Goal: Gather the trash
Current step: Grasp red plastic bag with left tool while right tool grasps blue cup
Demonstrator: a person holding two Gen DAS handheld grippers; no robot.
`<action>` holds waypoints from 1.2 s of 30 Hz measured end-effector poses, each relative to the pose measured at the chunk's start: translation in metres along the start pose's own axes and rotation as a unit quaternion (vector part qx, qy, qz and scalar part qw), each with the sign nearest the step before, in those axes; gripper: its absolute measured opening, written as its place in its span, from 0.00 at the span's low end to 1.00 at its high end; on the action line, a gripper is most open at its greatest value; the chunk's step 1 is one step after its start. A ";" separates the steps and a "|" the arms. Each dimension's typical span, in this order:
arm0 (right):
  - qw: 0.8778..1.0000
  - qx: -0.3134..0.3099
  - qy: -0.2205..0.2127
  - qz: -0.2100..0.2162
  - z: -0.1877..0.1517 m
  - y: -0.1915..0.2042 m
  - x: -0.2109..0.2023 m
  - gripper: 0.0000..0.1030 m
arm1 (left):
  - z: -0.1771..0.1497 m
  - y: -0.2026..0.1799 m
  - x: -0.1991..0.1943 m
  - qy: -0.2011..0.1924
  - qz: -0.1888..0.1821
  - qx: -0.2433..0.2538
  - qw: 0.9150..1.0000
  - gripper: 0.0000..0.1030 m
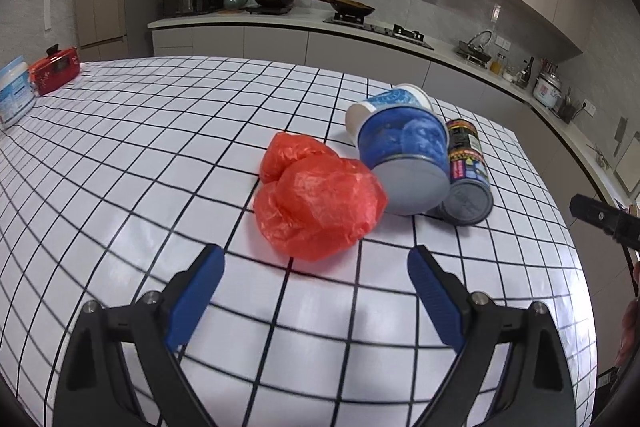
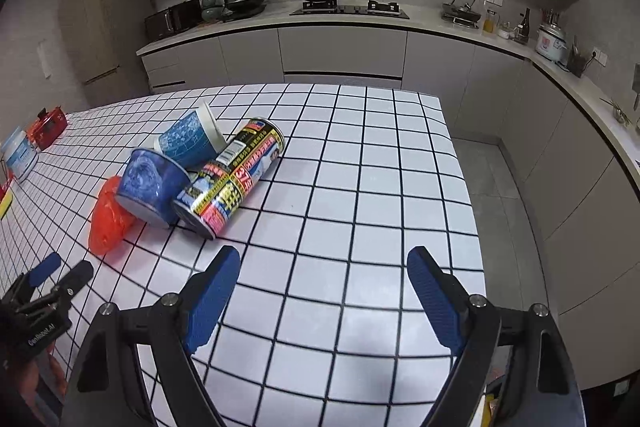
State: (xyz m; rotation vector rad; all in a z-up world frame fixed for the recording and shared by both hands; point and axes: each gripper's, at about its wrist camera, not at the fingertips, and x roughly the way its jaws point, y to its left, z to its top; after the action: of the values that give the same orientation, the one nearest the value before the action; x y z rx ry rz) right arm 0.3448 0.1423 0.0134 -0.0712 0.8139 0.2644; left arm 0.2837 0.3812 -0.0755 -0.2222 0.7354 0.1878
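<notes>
Trash lies bunched on a white, black-gridded tabletop [image 1: 160, 155] in a kitchen. A crumpled red plastic bag [image 1: 318, 199] sits nearest the left tool [image 1: 316, 267], whose blue-padded jaws stand wide and empty just short of the bag, above the cloth. Touching the bag's right side is a blue paper cup [image 1: 404, 155] on its side, its base toward the camera; a second blue-and-white cup [image 2: 188, 139] lies tipped behind it. A printed can [image 2: 230, 179] also lies on its side against the cups, its base facing the tools.

The right tool [image 2: 324, 267] hangs over bare grid to the right of the heap, jaws spread with nothing between them, the can just ahead of its left finger. At the tabletop's far left edge stand a white tub [image 1: 14, 95] and a red box [image 1: 54, 69], well apart from the trash. Behind runs a counter with a wok [image 1: 352, 7] on the hob.
</notes>
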 end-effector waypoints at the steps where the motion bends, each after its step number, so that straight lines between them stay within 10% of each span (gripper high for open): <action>1: 1.000 0.002 -0.001 0.000 0.004 0.003 0.003 0.85 | 0.003 0.002 0.004 0.001 -0.002 0.000 1.000 0.91; 27: 0.999 -0.024 -0.005 0.046 0.050 0.100 0.051 0.85 | 0.034 0.060 0.008 -0.022 0.005 -0.030 0.999 0.91; 36: 0.997 -0.047 0.006 0.062 0.053 0.142 0.072 0.85 | 0.049 0.060 0.053 0.025 -0.004 -0.014 1.000 0.91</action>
State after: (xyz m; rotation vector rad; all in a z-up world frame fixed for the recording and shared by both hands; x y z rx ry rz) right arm 0.3931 0.3027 0.0029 -0.1114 0.8197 0.4200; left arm 0.3391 0.4569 -0.0847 -0.2572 0.7822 0.1859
